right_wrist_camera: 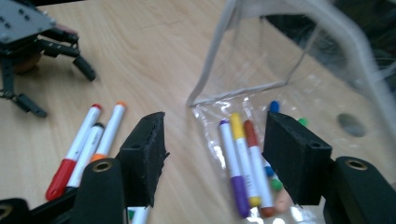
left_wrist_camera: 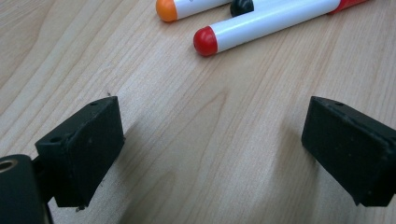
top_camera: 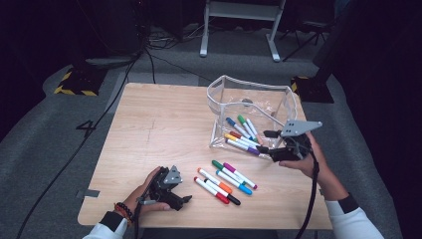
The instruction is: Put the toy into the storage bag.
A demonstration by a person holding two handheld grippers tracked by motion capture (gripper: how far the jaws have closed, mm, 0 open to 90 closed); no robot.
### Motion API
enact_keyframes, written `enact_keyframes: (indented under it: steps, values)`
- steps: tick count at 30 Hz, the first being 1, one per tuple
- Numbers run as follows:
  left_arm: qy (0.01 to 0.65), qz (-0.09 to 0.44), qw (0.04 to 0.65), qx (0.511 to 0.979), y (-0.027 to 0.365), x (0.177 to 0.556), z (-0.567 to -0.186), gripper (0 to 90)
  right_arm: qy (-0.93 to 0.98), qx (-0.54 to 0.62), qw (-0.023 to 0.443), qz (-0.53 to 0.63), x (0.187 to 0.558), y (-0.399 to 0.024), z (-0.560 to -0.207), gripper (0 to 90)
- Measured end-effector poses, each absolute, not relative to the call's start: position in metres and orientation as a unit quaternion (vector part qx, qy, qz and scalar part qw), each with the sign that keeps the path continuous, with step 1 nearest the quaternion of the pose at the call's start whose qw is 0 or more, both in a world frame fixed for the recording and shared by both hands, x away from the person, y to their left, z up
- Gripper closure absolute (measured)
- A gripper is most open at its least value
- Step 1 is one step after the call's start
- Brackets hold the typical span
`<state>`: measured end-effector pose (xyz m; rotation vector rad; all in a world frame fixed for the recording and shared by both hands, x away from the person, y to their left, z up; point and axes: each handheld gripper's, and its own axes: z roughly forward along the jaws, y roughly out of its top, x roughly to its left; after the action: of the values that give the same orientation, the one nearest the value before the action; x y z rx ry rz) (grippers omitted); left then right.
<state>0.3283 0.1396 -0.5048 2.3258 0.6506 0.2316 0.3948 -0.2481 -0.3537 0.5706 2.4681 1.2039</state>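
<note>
The right tool [top_camera: 266, 142] is released, empty, at the near right edge of the clear pouch [top_camera: 278, 99] on the desk [top_camera: 149, 129]; markers [top_camera: 241, 134] lie inside the pouch. The left tool [top_camera: 184, 199] rests released at the near left, just beside 6 loose markers [top_camera: 226, 180].

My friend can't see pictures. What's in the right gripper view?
Two open black jaws of the right gripper frame a clear plastic pouch holding markers. More markers lie on the wooden table, near the left gripper.
</note>
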Motion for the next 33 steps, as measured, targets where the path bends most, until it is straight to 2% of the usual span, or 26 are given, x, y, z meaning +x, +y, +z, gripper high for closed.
enact_keyframes:
  steps: [2, 3, 7, 14, 27, 31, 33]
  values:
    - [0.251, 0.089, 0.35, 0.898, 0.14, 0.328, -0.505, 6.0, 0.869, 0.2, 0.163, 0.423, 0.392, -0.247, -0.362, 39.8]
    - [0.251, 0.089, 0.35, 0.898, 0.14, 0.328, -0.505, 6.0, 0.872, 0.198, 0.152, 0.421, 0.389, -0.242, -0.38, 40.5]
    - [0.25, 0.089, 0.35, 0.898, 0.14, 0.329, -0.505, 6.0, 0.885, 0.188, 0.131, 0.405, 0.387, -0.229, -0.411, 41.4]
    - [0.25, 0.089, 0.35, 0.898, 0.14, 0.329, -0.505, 5.9, 0.897, 0.192, 0.1, 0.386, 0.397, -0.21, -0.448, 43.5]
    - [0.25, 0.089, 0.351, 0.898, 0.139, 0.329, -0.505, 5.9, 0.911, 0.202, 0.093, 0.348, 0.416, -0.189, -0.485, 52.5]
    - [0.25, 0.089, 0.35, 0.898, 0.139, 0.329, -0.505, 5.9, 0.907, 0.221, 0.088, 0.347, 0.421, -0.195, -0.49, 58.2]
    - [0.25, 0.089, 0.351, 0.898, 0.139, 0.329, -0.505, 5.9, 0.906, 0.226, 0.091, 0.347, 0.422, -0.199, -0.49, 64.6]
